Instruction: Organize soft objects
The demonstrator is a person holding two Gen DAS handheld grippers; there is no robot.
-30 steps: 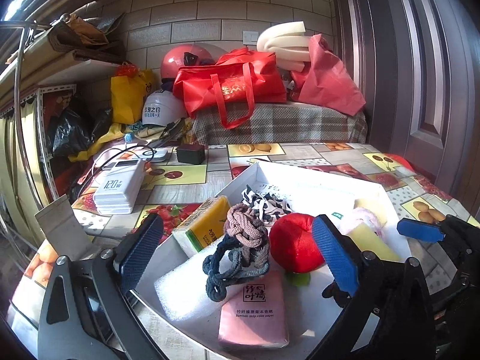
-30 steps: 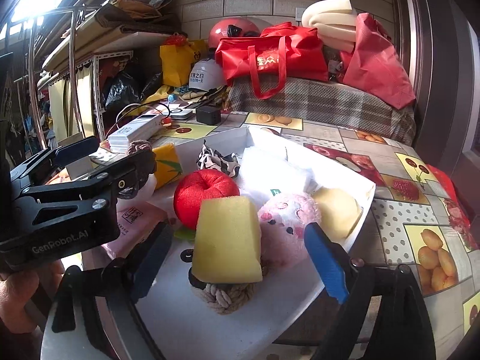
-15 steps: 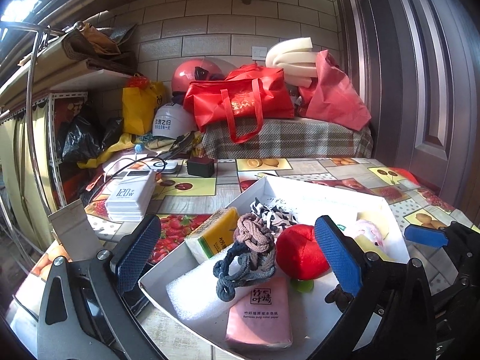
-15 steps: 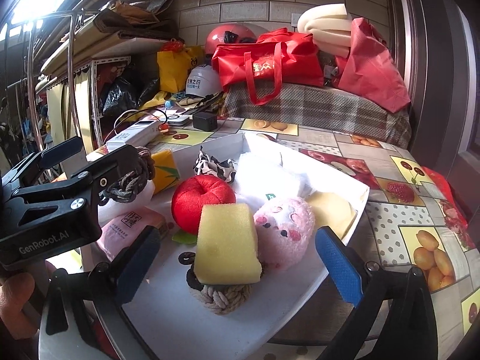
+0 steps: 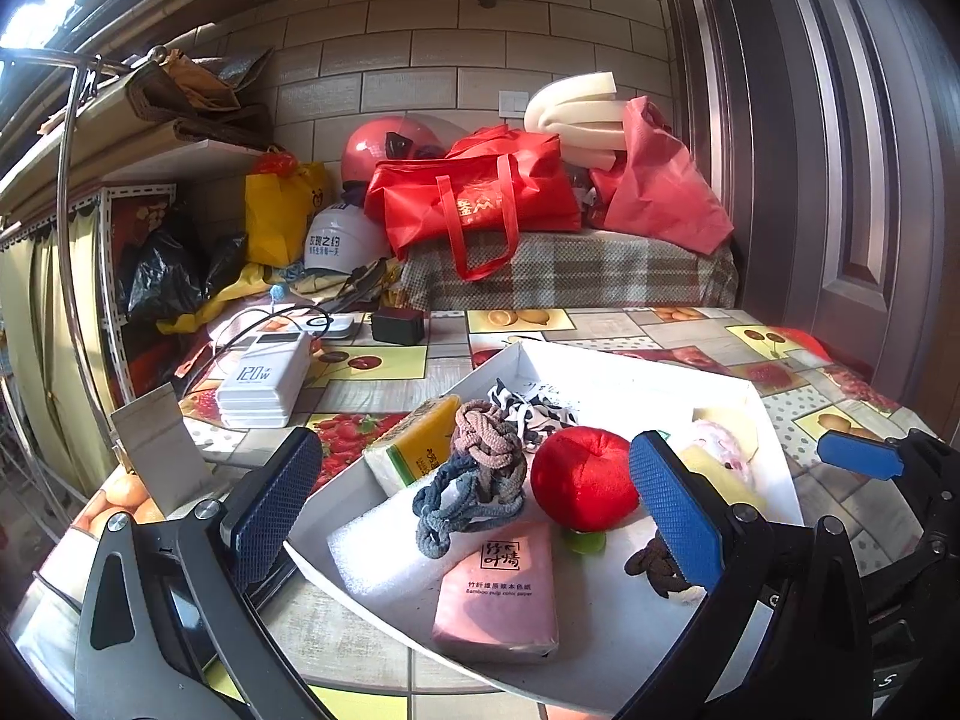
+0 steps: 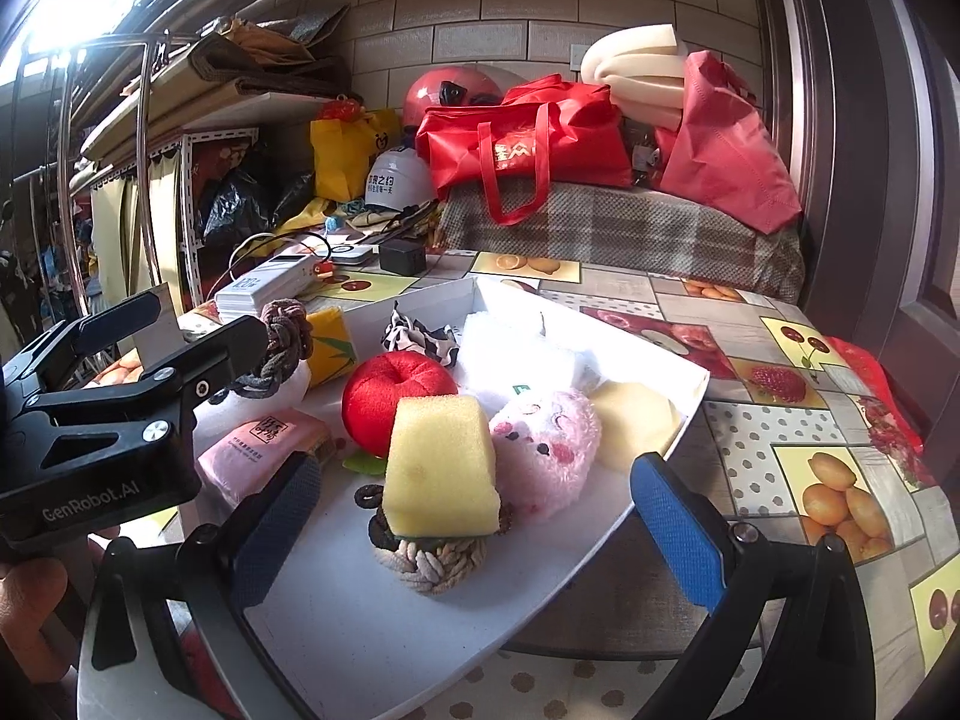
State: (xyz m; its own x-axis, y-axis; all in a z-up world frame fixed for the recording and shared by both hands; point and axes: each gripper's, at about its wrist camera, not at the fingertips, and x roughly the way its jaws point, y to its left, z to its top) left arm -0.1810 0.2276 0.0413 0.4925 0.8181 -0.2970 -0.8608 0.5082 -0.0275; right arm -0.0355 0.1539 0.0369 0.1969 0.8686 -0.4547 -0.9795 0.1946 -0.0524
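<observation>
Fruit-patterned tablecloth carries the white cardboard tray of soft objects; my left gripper and right gripper both gape wide, empty, near its front edge.

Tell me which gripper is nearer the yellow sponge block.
Right. The right gripper has the yellow sponge block between its open fingers; the left gripper sits further left, over the knotted rope.

One red plush apple, two helmets, two tissue packs

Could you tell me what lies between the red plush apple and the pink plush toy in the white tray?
In the right wrist view, the yellow sponge block sits between the red plush apple and the pink plush toy.
</observation>
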